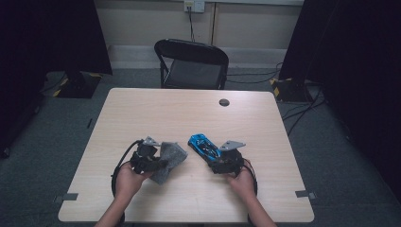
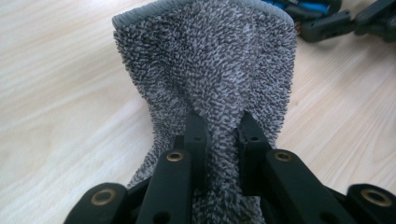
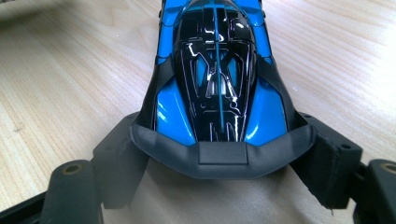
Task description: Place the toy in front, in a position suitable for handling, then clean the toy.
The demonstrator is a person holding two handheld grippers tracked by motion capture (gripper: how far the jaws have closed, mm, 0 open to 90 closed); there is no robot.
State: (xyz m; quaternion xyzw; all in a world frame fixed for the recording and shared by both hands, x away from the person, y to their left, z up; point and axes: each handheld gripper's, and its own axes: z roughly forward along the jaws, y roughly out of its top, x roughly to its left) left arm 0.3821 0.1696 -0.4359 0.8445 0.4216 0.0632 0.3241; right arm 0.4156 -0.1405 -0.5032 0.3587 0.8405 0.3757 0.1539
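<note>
In the high view the jaws of both grippers are hidden under their bodies and grey plates, and the person's forearms are cut off by the bottom edge. The left gripper view cuts the grey cloth (image 2: 210, 70) off at the bottom, where it disappears behind the jaws. The right gripper view cuts the nose of the blue toy car (image 3: 217, 84) off at the top edge.

The left gripper (image 1: 144, 158) sits left of centre in the high view, low on the wooden table (image 1: 189, 113). Its jaws are closed tight on a bunched fold of the cloth, which fans out upward in the left gripper view to a hemmed edge at the top. In the high view the cloth lies just right of that gripper, its lower end on the table.

The right gripper (image 1: 226, 161) sits right of centre. Its jaws stand wide, clamped on either side of the car's dark rear wing. The car's long axis runs from that gripper toward the upper left of the high view, nose away from the hand.

A black folding chair (image 1: 191, 64) stands beyond the table's far edge.
</note>
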